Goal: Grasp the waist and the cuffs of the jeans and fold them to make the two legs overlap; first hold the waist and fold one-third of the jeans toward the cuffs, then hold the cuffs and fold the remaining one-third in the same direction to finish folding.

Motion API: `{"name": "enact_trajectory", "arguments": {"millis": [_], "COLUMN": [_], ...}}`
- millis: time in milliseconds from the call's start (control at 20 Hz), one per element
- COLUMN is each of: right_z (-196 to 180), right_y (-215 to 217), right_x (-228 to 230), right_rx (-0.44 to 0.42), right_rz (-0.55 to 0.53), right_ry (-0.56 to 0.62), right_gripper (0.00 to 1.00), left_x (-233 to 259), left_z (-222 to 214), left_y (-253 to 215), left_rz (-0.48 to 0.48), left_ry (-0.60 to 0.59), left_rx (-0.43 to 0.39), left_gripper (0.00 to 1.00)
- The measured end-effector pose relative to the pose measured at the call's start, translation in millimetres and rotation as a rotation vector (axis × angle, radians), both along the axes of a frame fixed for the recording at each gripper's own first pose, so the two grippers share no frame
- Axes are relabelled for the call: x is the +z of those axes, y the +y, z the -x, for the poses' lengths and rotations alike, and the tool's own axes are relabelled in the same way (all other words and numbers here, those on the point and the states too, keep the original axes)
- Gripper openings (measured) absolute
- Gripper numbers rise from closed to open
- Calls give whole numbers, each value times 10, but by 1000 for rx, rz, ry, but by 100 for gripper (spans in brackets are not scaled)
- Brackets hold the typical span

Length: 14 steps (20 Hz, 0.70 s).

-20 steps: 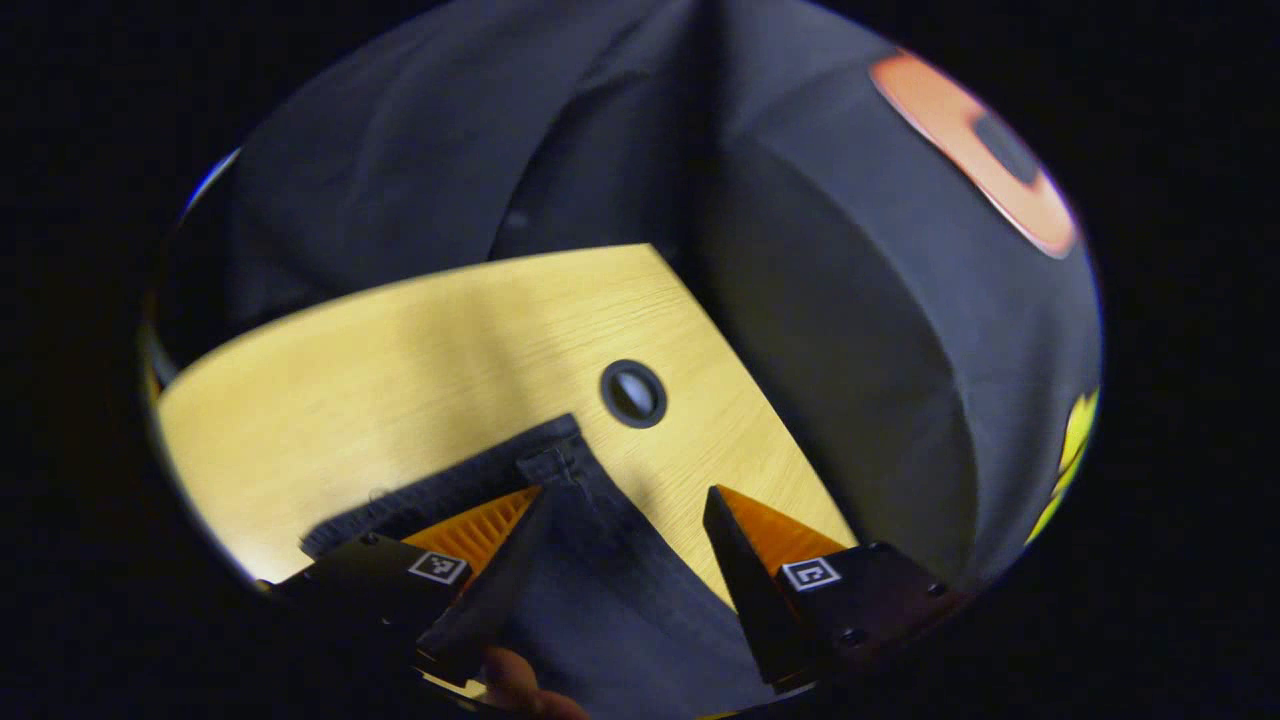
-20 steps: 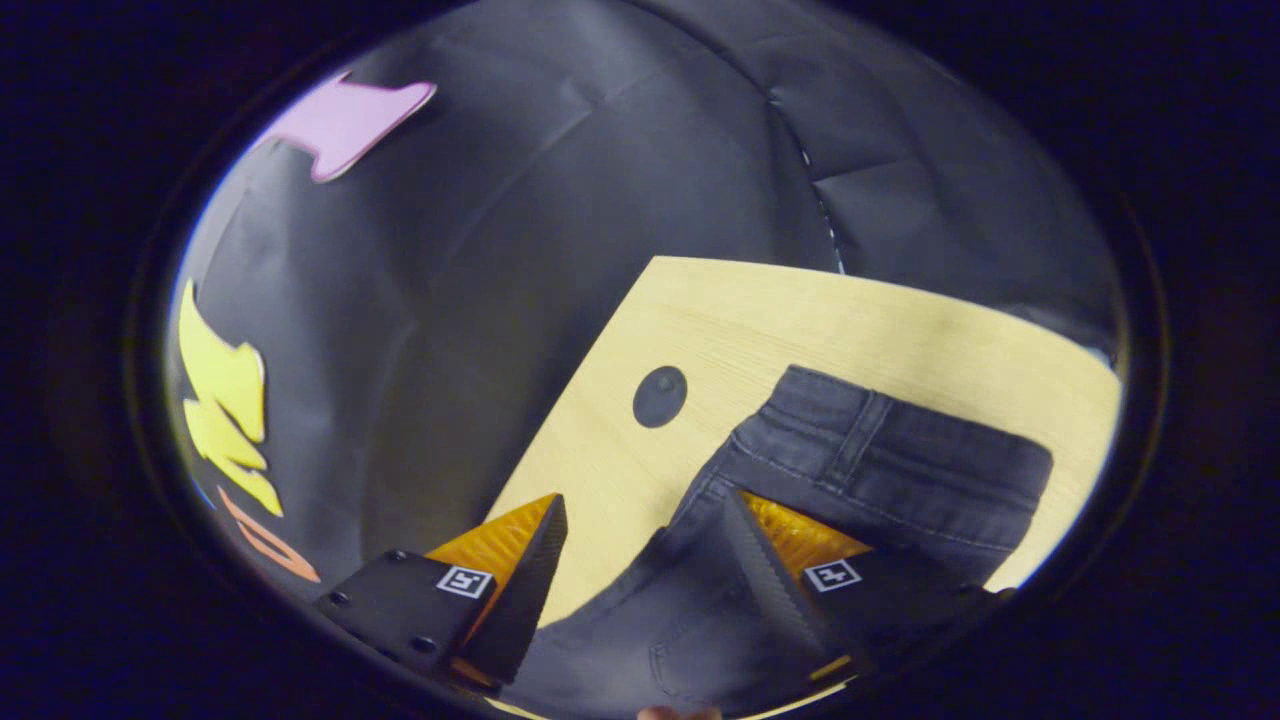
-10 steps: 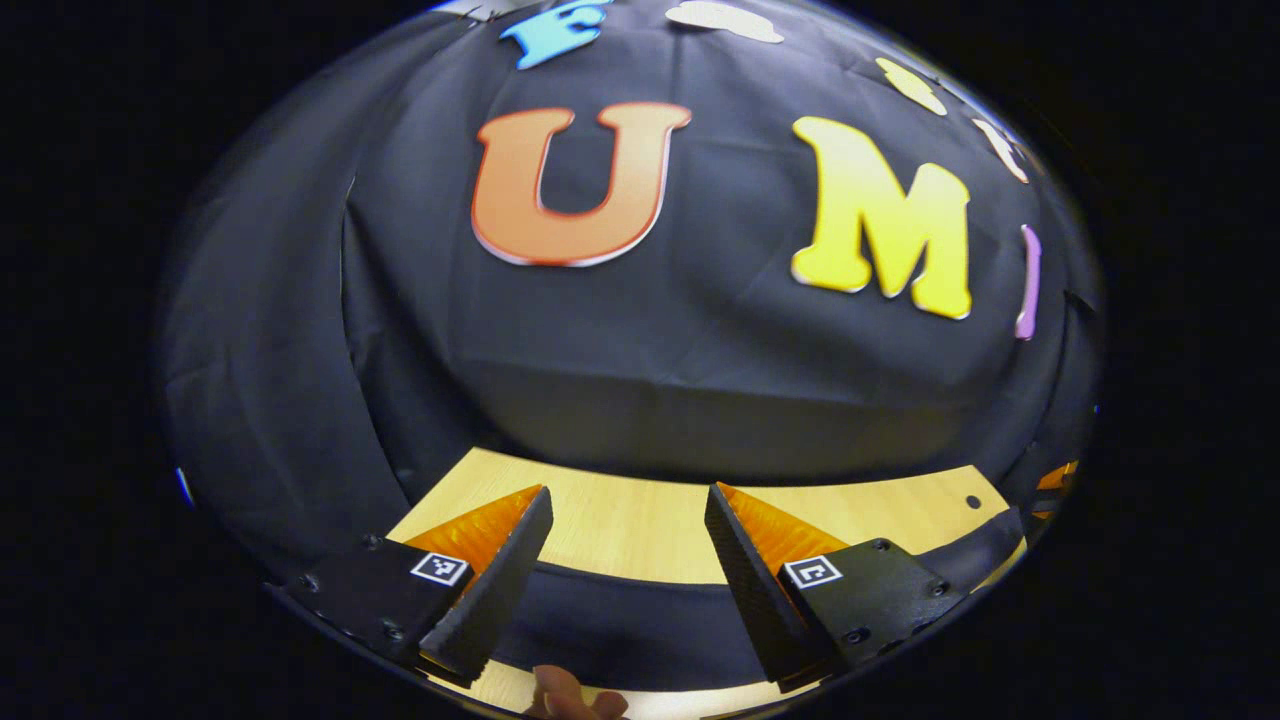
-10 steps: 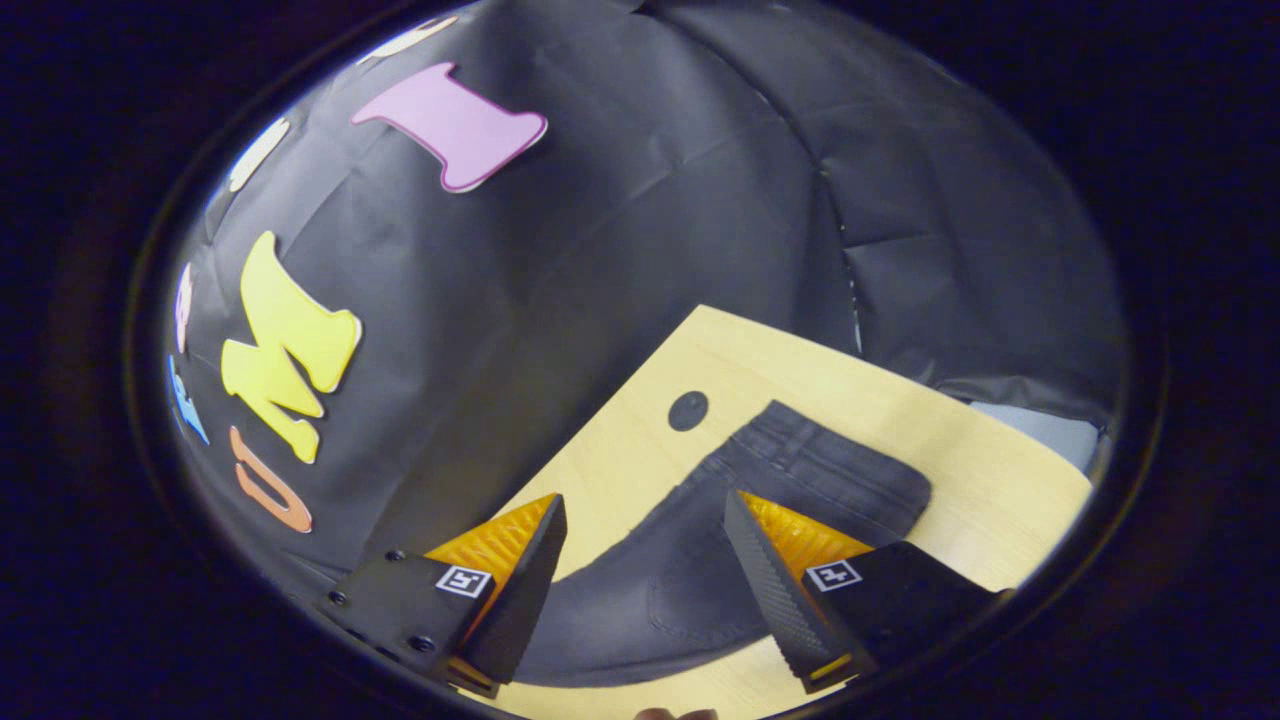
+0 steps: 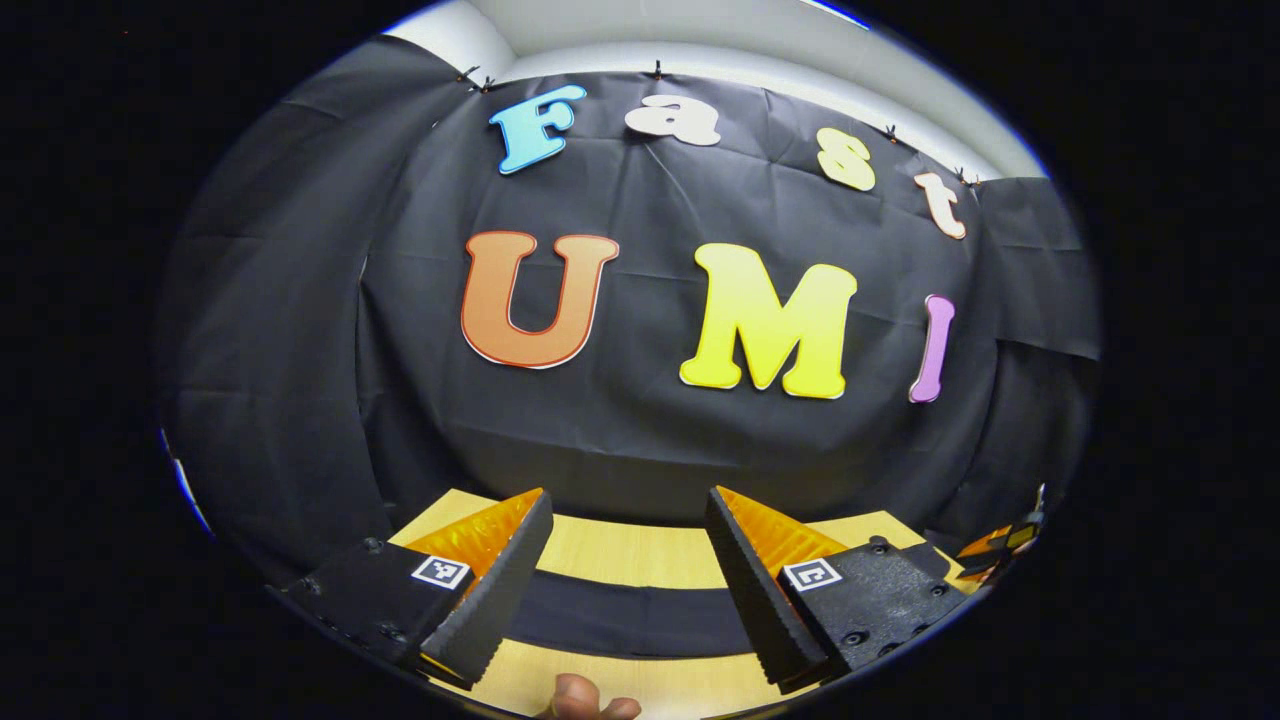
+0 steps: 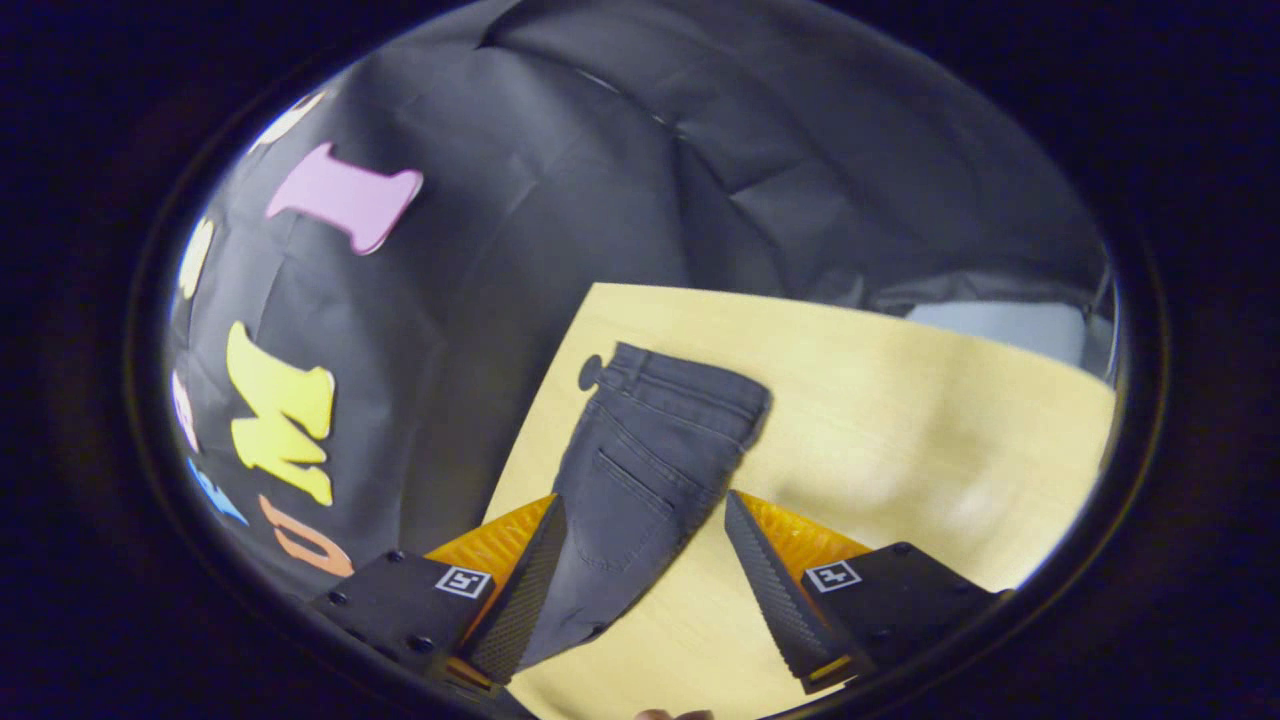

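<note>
1. The dark jeans [image 6: 640, 480] lay flat on the wooden bench [image 6: 880, 420], the waist at the far end beside a round hole [image 6: 590, 372] in the benchtop near its left edge.
2. Their long axis ran from the waistband [image 6: 690, 385] back toward the right tool [image 6: 640, 560], with a back pocket facing up; the cuffs were out of sight, so I cannot say whether the legs already overlapped.
3. The right tool hung above the seat, its fingers spread and holding nothing.
4. The left tool [image 5: 625, 570] was also spread and empty, aimed level across a dark band of denim [image 5: 625, 615] on the bench.
5. Denim is probably soft but fairly heavy, and would sag between grips; the thick waistband corners look the firmest places to pinch.
</note>
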State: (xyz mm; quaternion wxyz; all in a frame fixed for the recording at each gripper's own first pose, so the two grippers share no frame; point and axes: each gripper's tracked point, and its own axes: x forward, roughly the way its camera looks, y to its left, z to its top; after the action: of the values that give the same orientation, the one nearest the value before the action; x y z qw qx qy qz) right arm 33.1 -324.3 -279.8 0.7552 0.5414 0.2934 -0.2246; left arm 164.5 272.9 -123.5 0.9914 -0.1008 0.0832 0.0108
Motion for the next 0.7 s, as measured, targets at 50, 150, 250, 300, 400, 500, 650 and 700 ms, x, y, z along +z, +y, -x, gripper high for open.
{"name": "enact_trajectory", "arguments": {"millis": [50,150,250,300,400,500,650,700], "right_z": [17,47,4,-27,-103,-188,-302,-344], "right_y": [23,5,-64,-111,-148,-189,-261,-265], "right_x": [-77,-215,-290,-341,-429,-485,-512,-511], "right_rx": [-19,-42,-70,-83,-94,-103,-134,-139], "right_rz": [-27,-54,-78,-86,-91,-98,-138,-151], "right_ry": [-3,0,-9,-12,-11,-11,-41,-53], "right_gripper": [98,98,98,98,98,98,98,92], "left_x": [-3,-36,-49,-33,69,107,92,100], "left_z": [-34,-42,-29,-22,10,36,94,99], "left_y": [8,61,94,85,34,20,-14,-21], "left_rz": [14,41,37,28,8,-4,-15,-32], "left_ry": [2,-4,-17,-20,-28,-40,-44,-40], "left_rx": [0,-11,-14,-14,-12,-3,22,25], "left_gripper": [98,98,98,98,98,100,98,98]}}
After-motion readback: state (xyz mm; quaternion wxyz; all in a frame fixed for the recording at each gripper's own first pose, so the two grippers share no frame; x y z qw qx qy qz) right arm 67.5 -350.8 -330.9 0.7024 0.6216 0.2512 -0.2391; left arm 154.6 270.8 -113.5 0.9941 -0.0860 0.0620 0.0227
